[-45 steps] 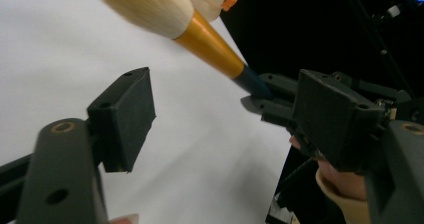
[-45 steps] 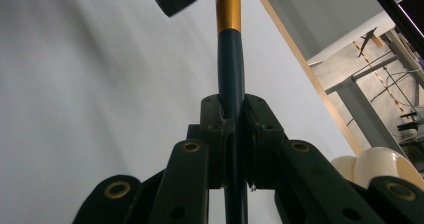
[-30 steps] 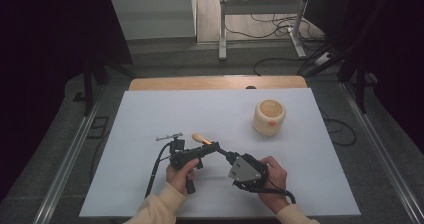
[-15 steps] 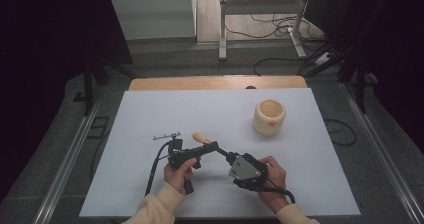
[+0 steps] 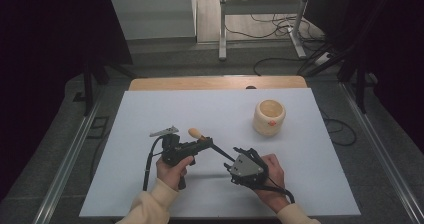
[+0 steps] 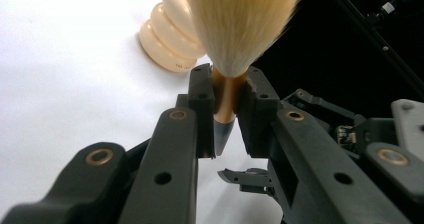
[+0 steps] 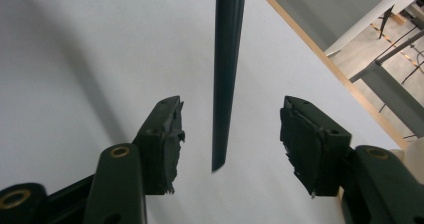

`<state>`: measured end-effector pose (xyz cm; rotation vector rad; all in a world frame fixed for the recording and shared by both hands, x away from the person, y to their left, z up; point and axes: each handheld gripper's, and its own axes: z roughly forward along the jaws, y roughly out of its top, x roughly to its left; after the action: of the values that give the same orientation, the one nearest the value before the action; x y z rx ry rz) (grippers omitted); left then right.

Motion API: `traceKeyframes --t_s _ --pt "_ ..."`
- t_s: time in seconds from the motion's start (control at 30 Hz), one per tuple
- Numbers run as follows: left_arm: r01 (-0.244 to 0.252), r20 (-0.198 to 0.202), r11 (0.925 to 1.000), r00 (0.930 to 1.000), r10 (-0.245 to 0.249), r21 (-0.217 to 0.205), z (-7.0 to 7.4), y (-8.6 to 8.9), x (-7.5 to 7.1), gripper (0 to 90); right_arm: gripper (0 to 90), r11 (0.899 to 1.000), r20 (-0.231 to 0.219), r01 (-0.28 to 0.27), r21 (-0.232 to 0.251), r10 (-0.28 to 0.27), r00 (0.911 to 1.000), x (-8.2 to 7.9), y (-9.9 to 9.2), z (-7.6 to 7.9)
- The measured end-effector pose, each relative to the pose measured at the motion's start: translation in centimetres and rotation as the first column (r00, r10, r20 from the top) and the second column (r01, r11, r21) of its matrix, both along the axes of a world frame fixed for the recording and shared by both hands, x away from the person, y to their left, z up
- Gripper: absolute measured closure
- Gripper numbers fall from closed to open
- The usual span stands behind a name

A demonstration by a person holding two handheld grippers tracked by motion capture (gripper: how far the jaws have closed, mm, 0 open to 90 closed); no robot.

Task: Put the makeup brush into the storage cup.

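A brush with a cream bristle tuft [image 6: 240, 24], an orange collar and a thin dark handle [image 7: 227, 74] is held level above the white table [image 5: 150, 114]. My left gripper [image 6: 225, 114] is shut on the collar just behind the tuft. In the high view, the left gripper [image 5: 202, 145] is left of centre, with the tuft [image 5: 195, 133] poking out beyond it. My right gripper [image 7: 230, 134] stands open, and the free end of the handle hangs between its jaws without touching either. From above, the right gripper [image 5: 235, 163] sits just right of the left one.
A cream ribbed pot [image 5: 269, 117] stands upright at the back right of the table, also seen behind the tuft as a pot [image 6: 170, 39]. A wooden strip [image 5: 215, 82] runs along the far edge. Cables trail from both grippers toward the person.
The left gripper and the brush have drifted slightly left and away. The right hand has barely moved.
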<state>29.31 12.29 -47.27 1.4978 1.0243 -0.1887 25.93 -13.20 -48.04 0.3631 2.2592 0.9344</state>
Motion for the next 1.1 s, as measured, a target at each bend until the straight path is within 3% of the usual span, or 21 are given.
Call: traceKeyframes --t_s 0.17,0.33,0.5,0.63,0.8,0.93,1.1 --pt "-0.007 0.053 0.9977 0.9986 0.003 0.067 1.2 0.7 0.0 78.6 38.2 1.000 -0.030 -0.014 0.020 0.014 0.9994 -0.1 0.0 0.0" --pt "0.017 0.066 0.9937 0.9975 -0.025 0.111 1.9 0.8 0.1 78.6 35.8 0.999 -0.052 -0.018 0.028 0.019 0.9985 0.0 0.1 -0.2" --pt "0.036 0.076 0.9829 0.9958 -0.050 0.180 2.6 0.7 0.0 78.6 33.7 0.998 -0.073 -0.023 0.057 0.027 0.9970 0.1 -0.2 0.0" --pt "0.032 0.106 0.9696 0.9926 -0.059 0.243 3.3 0.6 -0.1 78.6 32.7 0.995 -0.099 -0.023 0.096 0.033 0.9945 0.3 -0.4 0.3" --pt "0.032 0.139 0.9444 0.9869 -0.082 0.327 4.1 0.4 -0.3 78.6 32.1 0.993 -0.122 -0.025 0.115 0.039 0.9918 0.3 -0.3 0.2" --pt "0.060 0.131 0.9237 0.9845 -0.117 0.378 4.3 -0.1 -0.3 78.6 31.4 0.992 -0.130 -0.027 0.121 0.043 0.9906 0.3 -0.3 0.2" --pt "0.094 0.110 0.9080 0.9824 -0.151 0.408 4.3 -0.7 -0.4 78.6 30.7 0.990 -0.117 -0.028 0.141 0.045 0.9921 0.2 -0.1 0.3"
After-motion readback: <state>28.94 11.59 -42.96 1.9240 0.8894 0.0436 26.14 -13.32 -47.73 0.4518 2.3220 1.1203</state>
